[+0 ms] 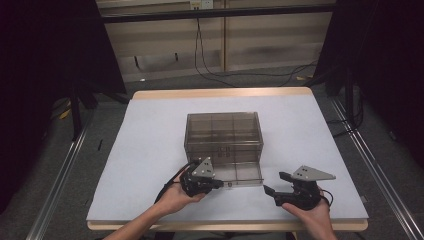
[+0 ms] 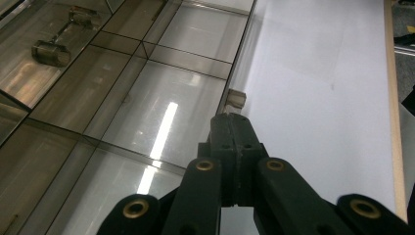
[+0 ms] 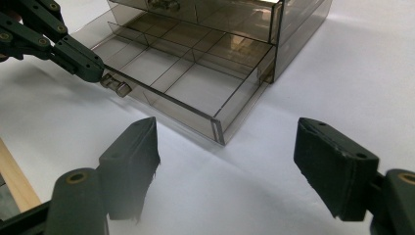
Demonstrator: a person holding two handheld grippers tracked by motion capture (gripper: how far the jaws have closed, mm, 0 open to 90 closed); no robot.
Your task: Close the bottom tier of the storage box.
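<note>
A smoky clear drawer box [image 1: 223,131] stands at the middle of the white table. Its bottom drawer [image 1: 243,173] is pulled out toward me; its divided compartments [image 3: 195,73] hold nothing. My left gripper [image 1: 223,184] is shut on the drawer's small handle [image 2: 237,98] at the front wall, and the right gripper view has that gripper [image 3: 95,73] against the handle [image 3: 117,87]. My right gripper [image 1: 275,182] rests near the table's front right, jaws wide apart, with bare table between them [image 3: 227,161]. It sits just off the drawer's front corner.
An upper drawer with a bar handle [image 2: 49,51] stays pushed in. The table [image 1: 150,150] has a wooden edge at front and back. Black stands and cables sit on the floor beyond the far edge.
</note>
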